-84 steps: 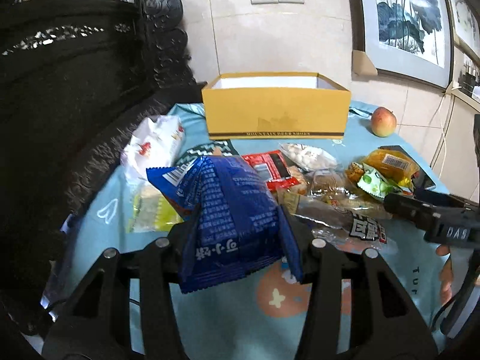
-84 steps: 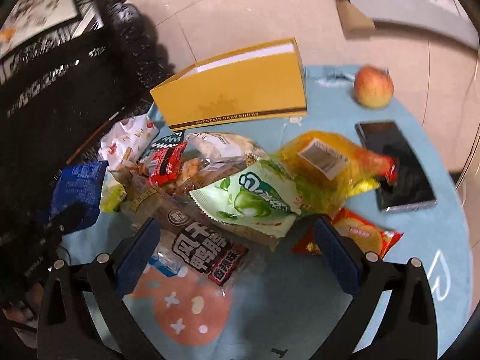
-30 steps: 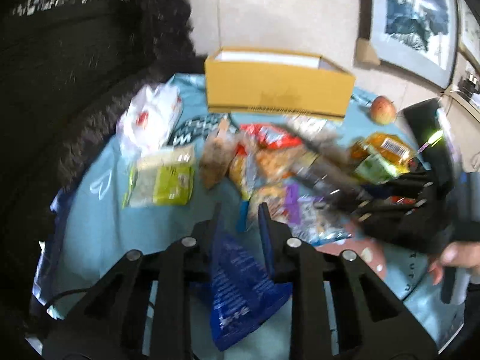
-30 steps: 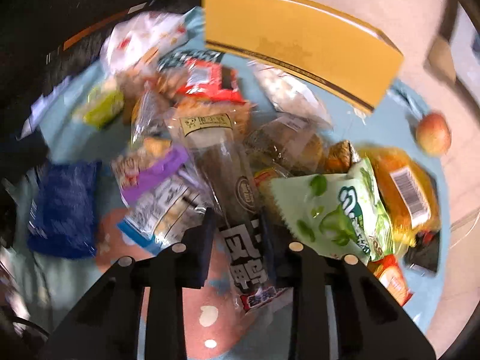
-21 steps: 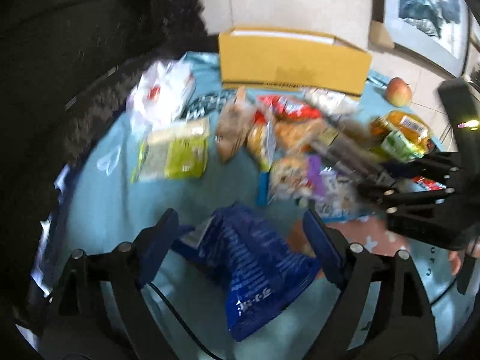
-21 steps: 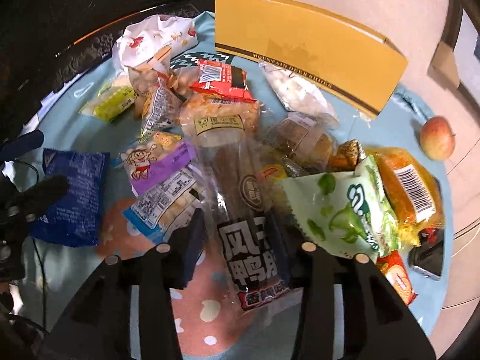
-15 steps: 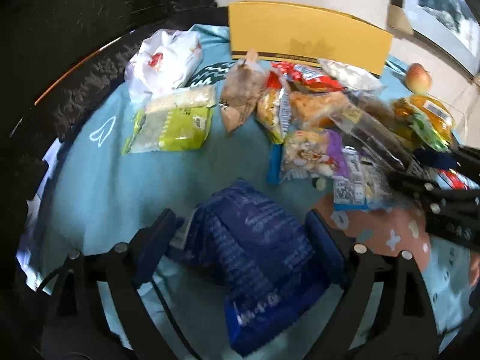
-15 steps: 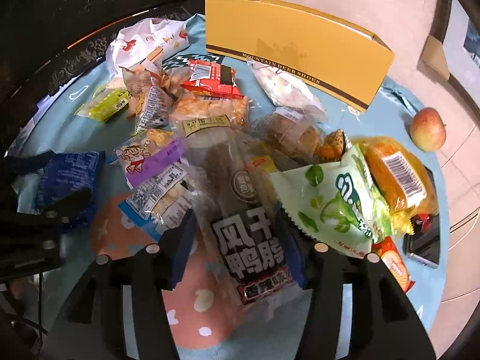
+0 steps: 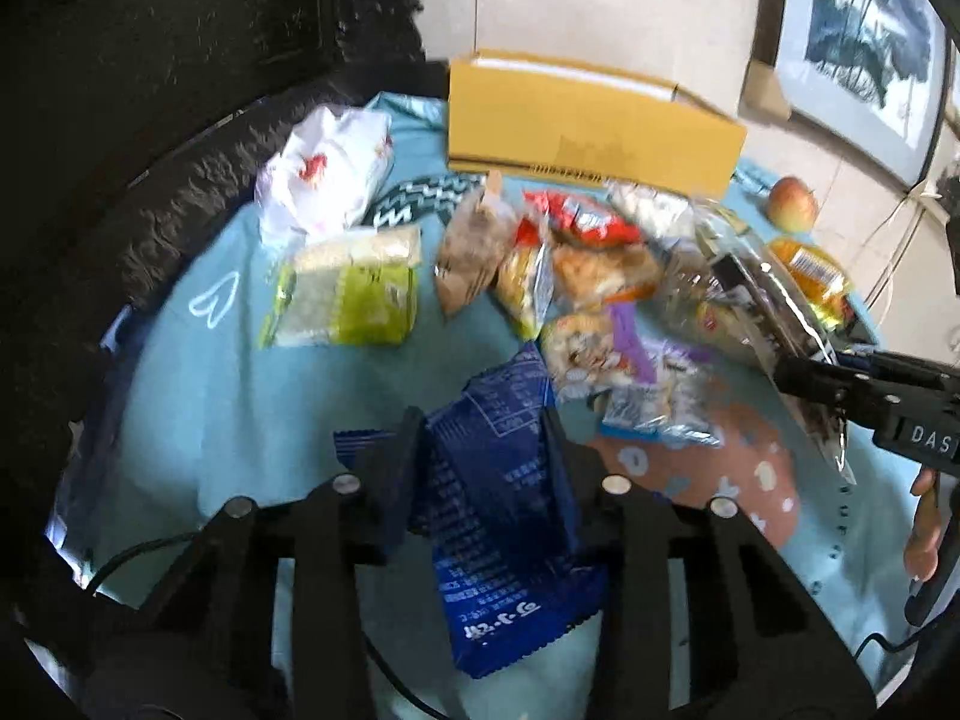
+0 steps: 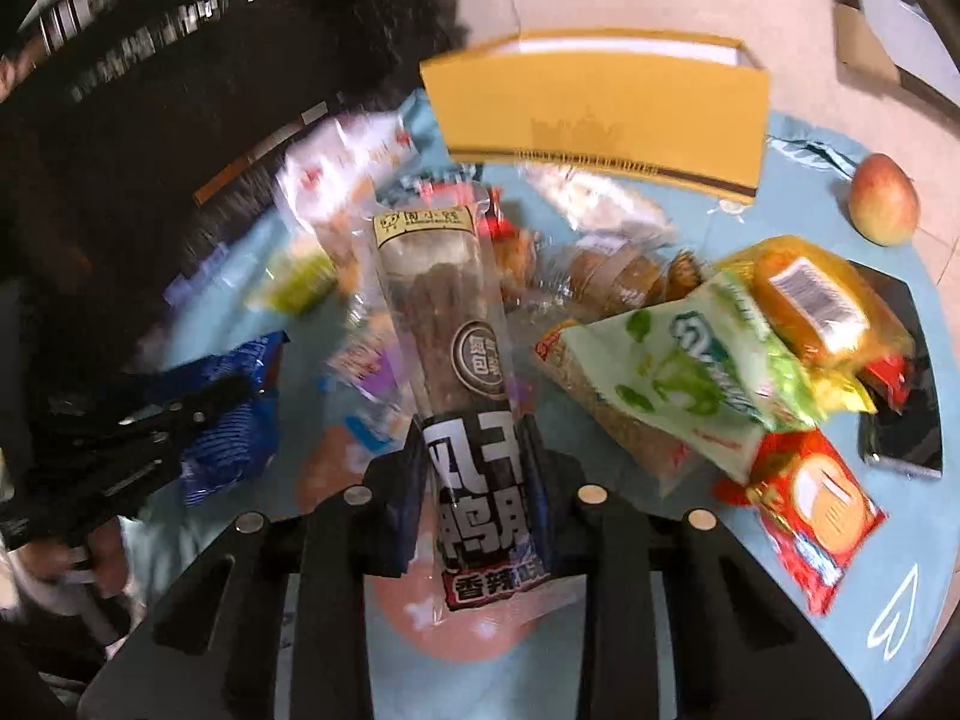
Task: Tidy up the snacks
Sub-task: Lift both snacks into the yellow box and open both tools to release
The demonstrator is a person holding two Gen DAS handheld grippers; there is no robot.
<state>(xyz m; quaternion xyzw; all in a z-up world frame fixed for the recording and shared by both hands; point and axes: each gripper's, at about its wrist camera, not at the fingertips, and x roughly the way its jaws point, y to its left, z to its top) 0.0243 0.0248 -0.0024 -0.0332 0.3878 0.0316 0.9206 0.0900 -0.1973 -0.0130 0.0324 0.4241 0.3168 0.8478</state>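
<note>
My left gripper (image 9: 483, 450) is shut on a blue snack bag (image 9: 504, 498) and holds it over the near part of the blue tablecloth (image 9: 198, 408). My right gripper (image 10: 477, 456) is shut on a long clear and black duck-snack pack (image 10: 456, 330), lifted and pointing toward the yellow cardboard box (image 10: 600, 114). The box (image 9: 591, 126) stands open at the far side of the table. The right gripper (image 9: 852, 387) with its pack shows at the right of the left wrist view. The left gripper with the blue bag (image 10: 234, 420) shows at the left of the right wrist view.
Several snack packs lie in a pile mid-table: a green pack (image 9: 348, 294), a white bag (image 9: 327, 174), a green-white bag (image 10: 678, 384), an orange bag (image 10: 810, 300), a red pack (image 10: 810, 504). An apple (image 10: 882, 198) and a phone (image 10: 900, 420) lie at the right. A dark carved chair (image 9: 150, 90) stands left.
My left gripper dropped the blue bag, opened, then closed on it again and lifted it. My right gripper closed on the long duck-snack pack and raised it off the pile.
</note>
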